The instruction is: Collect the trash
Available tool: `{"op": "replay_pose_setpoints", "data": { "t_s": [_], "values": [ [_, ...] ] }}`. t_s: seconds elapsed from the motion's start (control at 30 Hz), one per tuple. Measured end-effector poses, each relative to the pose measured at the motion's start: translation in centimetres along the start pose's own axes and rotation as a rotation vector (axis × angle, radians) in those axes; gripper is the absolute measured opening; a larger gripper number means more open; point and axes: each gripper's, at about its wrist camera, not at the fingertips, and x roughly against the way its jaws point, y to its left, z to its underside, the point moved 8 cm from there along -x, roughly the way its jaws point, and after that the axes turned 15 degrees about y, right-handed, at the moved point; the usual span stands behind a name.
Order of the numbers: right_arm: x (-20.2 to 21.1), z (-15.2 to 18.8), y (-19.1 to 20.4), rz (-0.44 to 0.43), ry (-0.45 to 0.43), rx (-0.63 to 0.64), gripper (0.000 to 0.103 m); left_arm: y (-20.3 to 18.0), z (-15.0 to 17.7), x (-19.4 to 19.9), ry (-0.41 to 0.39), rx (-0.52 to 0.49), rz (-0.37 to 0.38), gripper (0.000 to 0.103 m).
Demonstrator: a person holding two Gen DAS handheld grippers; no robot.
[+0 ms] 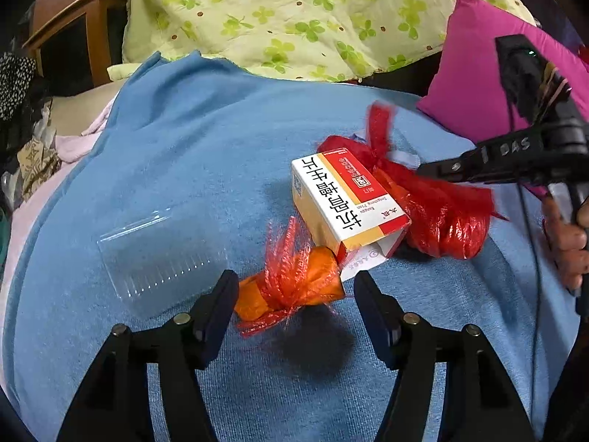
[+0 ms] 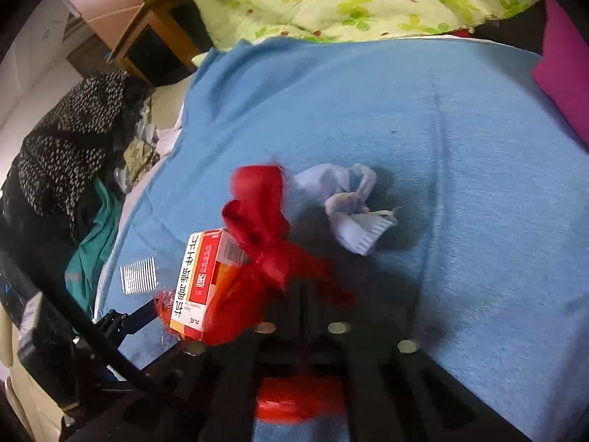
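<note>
**Operator:** State of left claw (image 1: 294,283)?

**Technician:** Open. Pads not pressing on anything. Orange bundle (image 1: 291,289) between the jaws, resting on the blue blanket (image 1: 184,154) of the bed.

**Operator:** Direction of the bundle from the claw?

**Technician:** Straight ahead, inside the gap. Nearer the left claw by far. Long axis roughly jaw to jaw, tilted slightly, with one end at the left finger (image 1: 221,294) and the other just short of the right one. Red netting tied round the middle, frayed ends pointing up and away.

**Operator:** Consequence for the closing move?

**Technician:** Probably an end-on squeeze along the bundle's length. Soft material, so likely to crumple and hold. Otherwise, a roll of the wrist first, to bite across the netted waist.

**Operator:** State of right claw (image 2: 302,291)?

**Technician:** Closed, gripping the film of the red bag (image 1: 445,221). Bag to the right of the bundle, beyond it.

**Operator:** Anything in the way?

**Technician:** Medicine box (image 1: 346,199), leaning on the red bag, long axis diagonal, open flap end pointing toward the left claw and touching the bundle. Risk of dragging it along. Clear plastic lid (image 1: 158,258) left of the claw, apart. Pale crumpled cloth (image 2: 349,206) beyond the bag, apart from both claws.
</note>
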Motion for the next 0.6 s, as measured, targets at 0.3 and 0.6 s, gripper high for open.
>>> {"op": "replay_pose_setpoints", "data": {
  "t_s": [0.3,0.6],
  "values": [
    [4.1,0.0,0.0,-0.193,-0.108,-0.062,0.006,0.5,0.3,0.5,-0.015,0.001,0.008,0.029],
    [3.0,-2.2,-0.7,-0.151,-0.181,-0.103,0.073,0.2,0.4,1.6,-0.038,-0.033,0.004,0.042]
  ]
}}
